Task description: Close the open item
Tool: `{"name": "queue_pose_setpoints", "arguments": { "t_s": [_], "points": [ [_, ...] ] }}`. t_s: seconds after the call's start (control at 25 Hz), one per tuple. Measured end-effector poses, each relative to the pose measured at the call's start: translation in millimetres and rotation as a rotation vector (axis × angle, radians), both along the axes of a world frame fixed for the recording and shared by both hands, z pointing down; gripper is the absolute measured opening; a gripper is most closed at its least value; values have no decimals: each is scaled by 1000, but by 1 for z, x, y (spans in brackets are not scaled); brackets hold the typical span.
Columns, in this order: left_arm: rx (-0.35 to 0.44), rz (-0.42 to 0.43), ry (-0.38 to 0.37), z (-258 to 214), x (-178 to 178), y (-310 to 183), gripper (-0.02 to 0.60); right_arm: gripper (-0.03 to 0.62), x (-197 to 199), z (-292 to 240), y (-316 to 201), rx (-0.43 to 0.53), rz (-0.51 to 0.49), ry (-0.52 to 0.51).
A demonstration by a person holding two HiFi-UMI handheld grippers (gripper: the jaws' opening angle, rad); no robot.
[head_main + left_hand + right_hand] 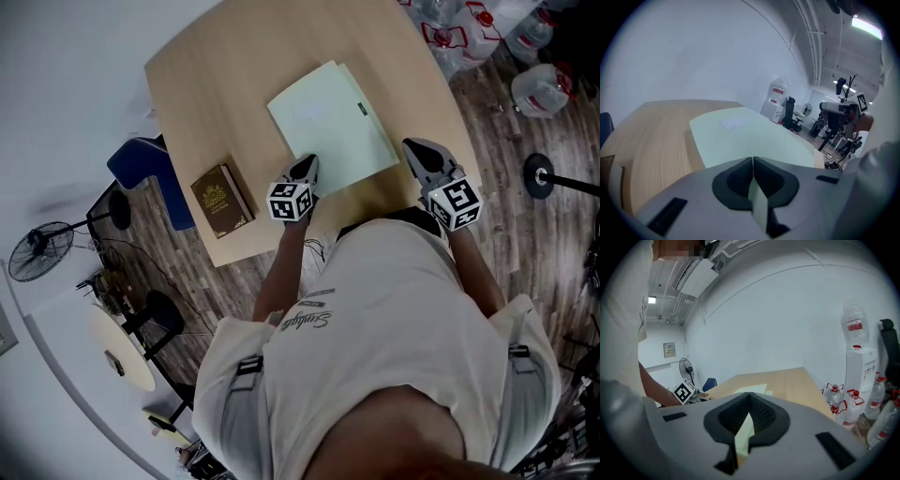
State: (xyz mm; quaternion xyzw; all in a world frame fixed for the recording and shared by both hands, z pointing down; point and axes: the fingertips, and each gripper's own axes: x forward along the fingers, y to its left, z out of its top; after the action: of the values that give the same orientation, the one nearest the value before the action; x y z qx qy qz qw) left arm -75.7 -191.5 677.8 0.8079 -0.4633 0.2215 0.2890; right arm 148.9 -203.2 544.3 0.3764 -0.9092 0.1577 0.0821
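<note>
- Pale green folder (333, 122) flat on the wooden table (216, 84), toward its near right part, cover down.
- Long axis mostly near to far, far end leaning slightly left; short edges at the near and far ends.
- Pale label patch on the cover toward the far end; small dark tab on the right long edge, with a second layer showing just past that edge.
- Left gripper (307, 167) at the folder's near left corner, jaws pressed together at the tips; in the left gripper view (753, 159) the folder (750, 136) spread out just beyond them, a pale green strip showing in the gap behind the tips.
- Right gripper (419, 153) just right of the folder's near right corner, over the table's near edge, jaws likewise clenched, tips meeting (749, 394); folder (752, 389) visible beyond.
- Brown book (222, 199) closed at the table's near left edge, well apart from the folder.
- Water bottles (478, 23) on the floor at far right.
</note>
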Motion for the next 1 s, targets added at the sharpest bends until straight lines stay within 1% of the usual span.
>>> {"name": "queue_pose_setpoints", "arguments": {
  "t_s": [0.24,0.64,0.84,1.0],
  "points": [
    [-12,16,-4,5,6,-2,15,-5,6,5,-2,-10,12,1],
    [-38,30,11,11,11,-7,15,-5,11,10,-8,-36,29,-10],
    [-84,77,-41,18,14,-8,15,-5,13,14,-10,-46,31,-16],
    [-94,84,-70,19,14,-10,15,-5,11,16,-14,-48,31,-24]
  ]
}}
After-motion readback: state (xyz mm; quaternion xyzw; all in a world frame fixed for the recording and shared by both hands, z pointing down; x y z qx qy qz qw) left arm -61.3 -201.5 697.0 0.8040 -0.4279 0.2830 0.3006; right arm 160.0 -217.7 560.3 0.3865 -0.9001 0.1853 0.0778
